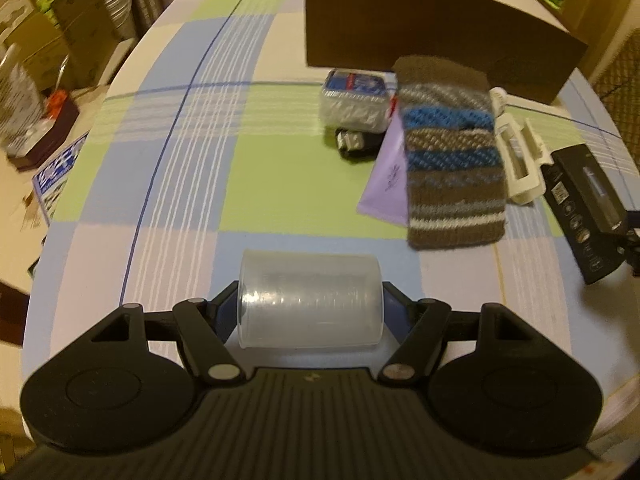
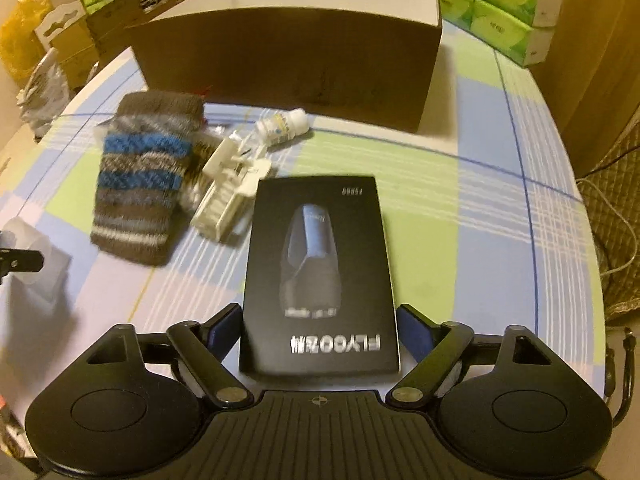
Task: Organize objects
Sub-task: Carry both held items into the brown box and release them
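My left gripper (image 1: 310,304) is shut on a clear plastic cup (image 1: 310,298), held sideways just above the checked tablecloth (image 1: 200,160). My right gripper (image 2: 318,330) is shut on a black FLYCO box (image 2: 318,272), held flat over the cloth; the box also shows at the right of the left wrist view (image 1: 584,208). A striped knitted sock (image 1: 452,160) lies mid-table, also in the right wrist view (image 2: 144,176). A brown cardboard box (image 2: 296,44) stands open at the back, also in the left wrist view (image 1: 432,28).
Beside the sock lie a white plastic holder (image 2: 232,188), a small white bottle (image 2: 284,124), a purple packet (image 1: 386,176), a clear wrapped pack (image 1: 356,100) and a small black item (image 1: 356,144). Green tissue packs (image 2: 500,4) stand back right. Cartons (image 1: 52,40) crowd the left.
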A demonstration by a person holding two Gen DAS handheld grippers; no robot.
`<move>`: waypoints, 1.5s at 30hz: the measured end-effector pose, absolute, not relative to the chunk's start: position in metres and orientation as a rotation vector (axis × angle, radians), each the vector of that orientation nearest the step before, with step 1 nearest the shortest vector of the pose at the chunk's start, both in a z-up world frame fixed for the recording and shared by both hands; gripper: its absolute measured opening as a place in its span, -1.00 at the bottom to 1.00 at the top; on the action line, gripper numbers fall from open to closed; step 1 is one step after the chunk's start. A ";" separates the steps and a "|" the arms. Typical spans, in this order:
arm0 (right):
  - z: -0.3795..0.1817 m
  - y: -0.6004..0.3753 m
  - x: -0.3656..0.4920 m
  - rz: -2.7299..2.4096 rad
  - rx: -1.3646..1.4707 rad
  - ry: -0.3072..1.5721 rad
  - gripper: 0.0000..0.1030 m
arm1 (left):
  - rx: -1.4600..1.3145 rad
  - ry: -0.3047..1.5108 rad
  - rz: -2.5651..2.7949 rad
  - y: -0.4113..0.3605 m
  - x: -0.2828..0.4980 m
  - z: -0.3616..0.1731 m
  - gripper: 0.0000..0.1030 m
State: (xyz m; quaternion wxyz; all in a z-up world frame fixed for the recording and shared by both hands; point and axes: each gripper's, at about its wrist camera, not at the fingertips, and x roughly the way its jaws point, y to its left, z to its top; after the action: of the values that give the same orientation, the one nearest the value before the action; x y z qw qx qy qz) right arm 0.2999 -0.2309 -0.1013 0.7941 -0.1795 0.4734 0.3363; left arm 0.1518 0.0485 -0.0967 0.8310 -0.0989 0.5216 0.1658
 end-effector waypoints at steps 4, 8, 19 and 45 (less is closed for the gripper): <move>-0.102 -0.212 0.310 0.691 -0.396 1.002 0.62 | -0.192 1.079 0.307 0.056 0.164 -0.088 0.33; -0.107 -0.196 0.317 0.675 -0.426 1.010 0.62 | -0.176 1.057 0.275 0.062 0.174 -0.079 0.33; -0.106 -0.197 0.325 0.639 -0.387 1.059 0.48 | -0.134 1.007 0.207 0.074 0.203 -0.059 0.33; 0.029 -0.124 0.453 0.715 -0.152 0.799 0.48 | -0.005 0.811 0.108 0.090 0.378 0.009 0.34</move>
State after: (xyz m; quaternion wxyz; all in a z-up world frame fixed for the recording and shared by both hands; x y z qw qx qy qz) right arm 0.4529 -0.1242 0.0292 0.8569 -0.0724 0.3803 0.3403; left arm 0.3775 0.0898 0.0089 0.9174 -0.0023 0.3945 0.0523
